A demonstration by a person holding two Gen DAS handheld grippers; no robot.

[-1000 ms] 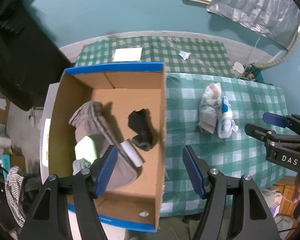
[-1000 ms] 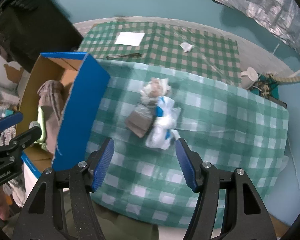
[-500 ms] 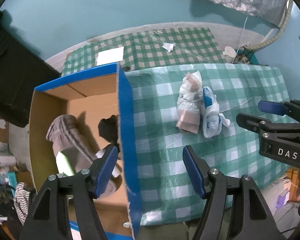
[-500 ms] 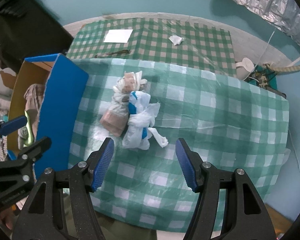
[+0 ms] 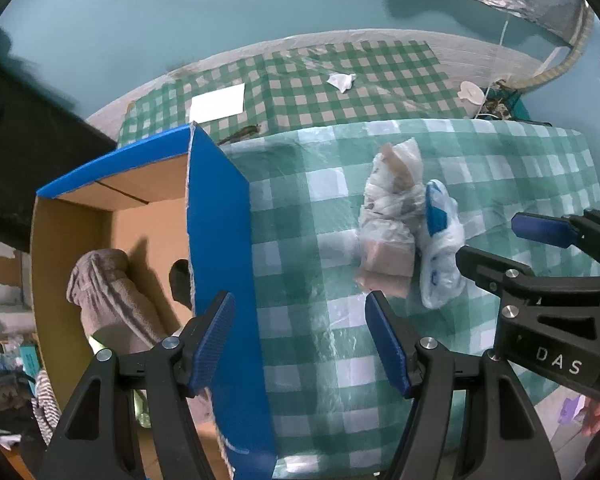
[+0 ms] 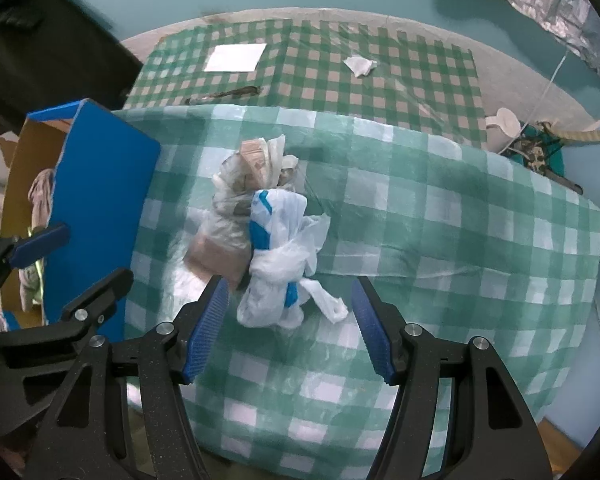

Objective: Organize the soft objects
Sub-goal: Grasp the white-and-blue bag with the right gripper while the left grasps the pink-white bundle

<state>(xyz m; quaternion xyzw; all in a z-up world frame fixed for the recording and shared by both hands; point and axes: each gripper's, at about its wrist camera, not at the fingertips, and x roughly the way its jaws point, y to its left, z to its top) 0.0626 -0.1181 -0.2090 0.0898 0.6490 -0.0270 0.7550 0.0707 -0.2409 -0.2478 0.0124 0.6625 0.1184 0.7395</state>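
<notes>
A pick-up step appears to be in hand: 2 bagged soft bundles remain on the checked counter [image 6: 460, 240], while the cardboard box [image 5: 216, 240] at its left end already holds a grey garment [image 5: 108, 292] and a dark item. The right gripper [image 6: 290, 330] is held with its fingers spread wide and nothing between them, poised just short of the white-and-blue bag [image 6: 280, 252]; in the right wrist view the bag's near end is seen to lie in line with the gap, slightly nearer the left finger. The clear bag with tan contents [image 6: 228, 224] lies touching it on the box side. The left gripper [image 5: 300, 340] is likewise released and empty, hovering by the box's blue wall. The next move is judged to call for a forward, downward advance so that the white-and-blue bag alone is straddled before closing, the thin film being likely to slip or drag its neighbour.
</notes>
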